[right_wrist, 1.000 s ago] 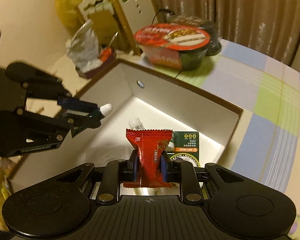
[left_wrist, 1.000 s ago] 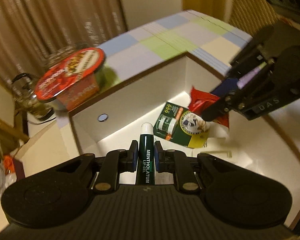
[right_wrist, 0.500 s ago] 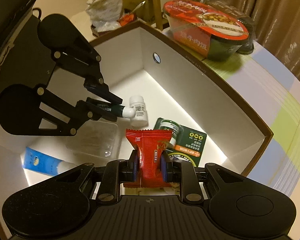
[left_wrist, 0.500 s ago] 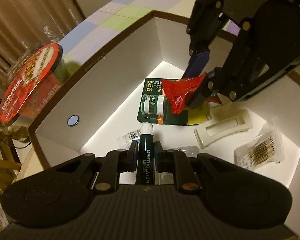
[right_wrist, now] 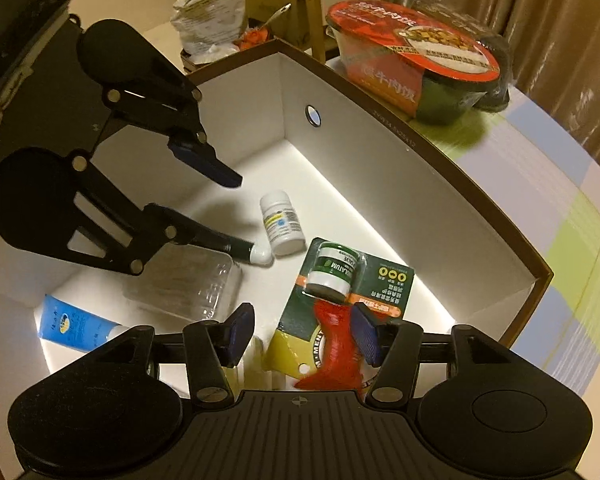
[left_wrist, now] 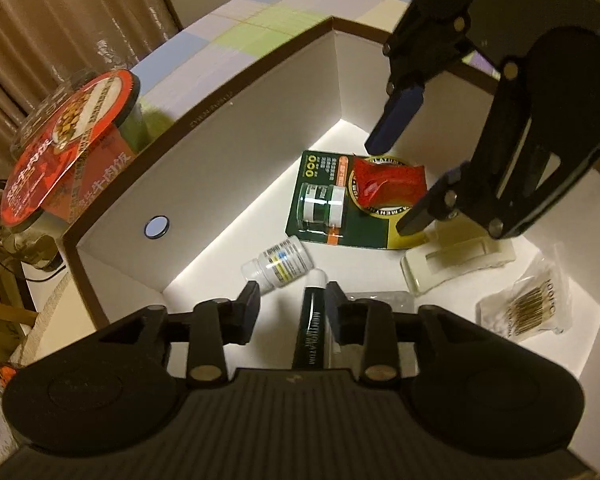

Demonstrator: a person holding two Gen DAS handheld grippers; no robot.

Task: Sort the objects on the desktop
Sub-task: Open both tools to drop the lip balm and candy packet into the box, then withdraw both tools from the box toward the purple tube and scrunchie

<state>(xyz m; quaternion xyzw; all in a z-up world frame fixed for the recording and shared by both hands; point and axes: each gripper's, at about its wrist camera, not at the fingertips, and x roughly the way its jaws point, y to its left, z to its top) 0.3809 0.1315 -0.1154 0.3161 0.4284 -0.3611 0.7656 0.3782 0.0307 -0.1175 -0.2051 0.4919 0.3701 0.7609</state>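
Both claws spread, gripping nothing: lip gel (left_wrist: 314, 330) lies lengthwise between my left claw (left_wrist: 290, 304) jaws, sachet (right_wrist: 338, 344) between right claw (right_wrist: 302, 334) jaws.

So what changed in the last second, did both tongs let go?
Yes. Both tongs moved down into the box and opened. The left tongs released the lip gel tube; the right tongs dropped the red packet onto the green blister card. The pill bottle and noodle bowl stayed put.
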